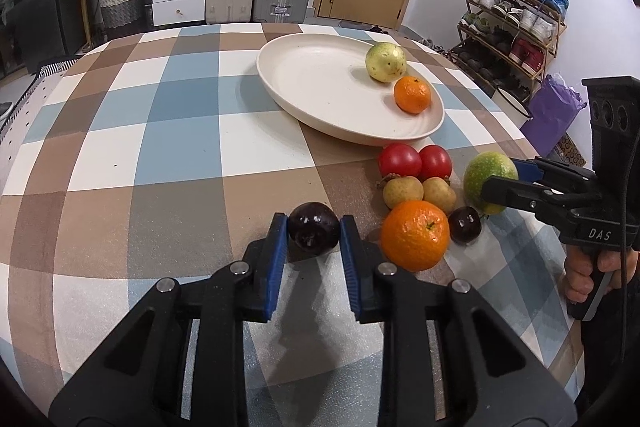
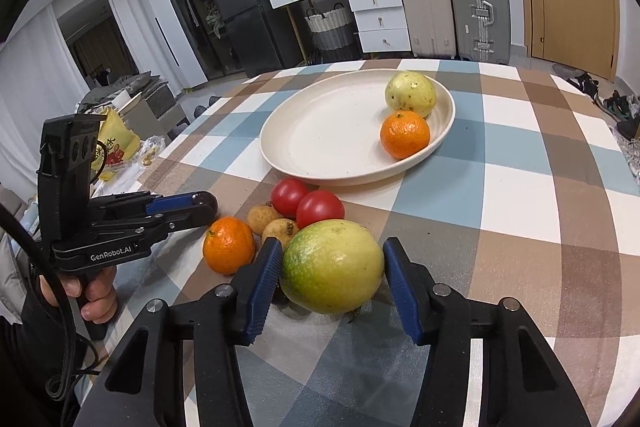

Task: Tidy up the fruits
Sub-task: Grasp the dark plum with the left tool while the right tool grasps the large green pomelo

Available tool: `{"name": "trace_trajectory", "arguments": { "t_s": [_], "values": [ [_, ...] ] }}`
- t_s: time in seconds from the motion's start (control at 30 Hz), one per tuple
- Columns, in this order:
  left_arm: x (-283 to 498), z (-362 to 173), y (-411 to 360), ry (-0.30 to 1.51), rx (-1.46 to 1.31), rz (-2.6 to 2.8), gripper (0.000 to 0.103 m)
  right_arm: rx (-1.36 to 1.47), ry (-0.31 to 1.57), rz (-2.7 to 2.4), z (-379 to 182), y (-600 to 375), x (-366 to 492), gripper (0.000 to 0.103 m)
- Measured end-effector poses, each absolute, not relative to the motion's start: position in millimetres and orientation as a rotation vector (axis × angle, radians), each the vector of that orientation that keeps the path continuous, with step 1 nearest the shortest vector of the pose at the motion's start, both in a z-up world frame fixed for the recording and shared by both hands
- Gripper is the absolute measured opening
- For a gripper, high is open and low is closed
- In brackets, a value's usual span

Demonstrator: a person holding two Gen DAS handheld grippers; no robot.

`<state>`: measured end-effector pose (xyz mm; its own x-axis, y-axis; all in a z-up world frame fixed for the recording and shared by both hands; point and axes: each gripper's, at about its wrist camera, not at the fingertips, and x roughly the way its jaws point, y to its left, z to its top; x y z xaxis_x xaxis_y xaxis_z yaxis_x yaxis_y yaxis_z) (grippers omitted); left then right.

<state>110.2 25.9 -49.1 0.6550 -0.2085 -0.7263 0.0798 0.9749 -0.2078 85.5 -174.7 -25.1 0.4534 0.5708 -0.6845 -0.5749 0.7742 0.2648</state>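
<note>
On the far left we have bare checked tablecloth (image 1: 120, 155), brown, blue and white squares with nothing on it, and then our left gripper (image 1: 314, 227) comes in from the bottom edge of its own view, its blue ribbed pads clamped tight against both sides of a small round dark purple plum (image 1: 313, 231) that sits low on the cloth. Just right of that plum we see the big round orange (image 1: 415, 235), and behind it a pair of small tan, potato-coloured fruits (image 1: 418, 191) touching each other, with two glossy red tomatoes (image 1: 415, 161) side by side behind those. A second dark purple plum (image 1: 464, 225) nestles just right of the big orange. Further back sits the wide, shallow cream-coloured plate (image 1: 304, 75), carrying a pale yellow-green guava-like fruit (image 1: 385, 62) and, touching it on the near side, a small orange mandarin (image 1: 412, 94), both on the plate's right half. Moving right again, we reach the large oval green-and-yellow fruit (image 2: 332, 267) resting on the cloth at the right end of the pile, and our right gripper (image 2: 331, 269) straddles it: the left pad touches its skin, while the right pad looks just at its surface, so we cannot tell if the squeeze is complete. In the left wrist view the person's hand (image 1: 592, 275) wraps that gripper's handle at the far right.
</note>
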Motion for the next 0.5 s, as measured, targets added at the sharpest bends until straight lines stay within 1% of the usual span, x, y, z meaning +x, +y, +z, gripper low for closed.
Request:
{"name": "trace_trajectory", "arguments": {
  "t_s": [0.5],
  "values": [
    [104.3, -36.7, 26.2, 0.769, -0.147, -0.127, 0.023, 0.012, 0.777, 0.694, -13.9, -179.6, 84.1, 0.053]
  ]
}}
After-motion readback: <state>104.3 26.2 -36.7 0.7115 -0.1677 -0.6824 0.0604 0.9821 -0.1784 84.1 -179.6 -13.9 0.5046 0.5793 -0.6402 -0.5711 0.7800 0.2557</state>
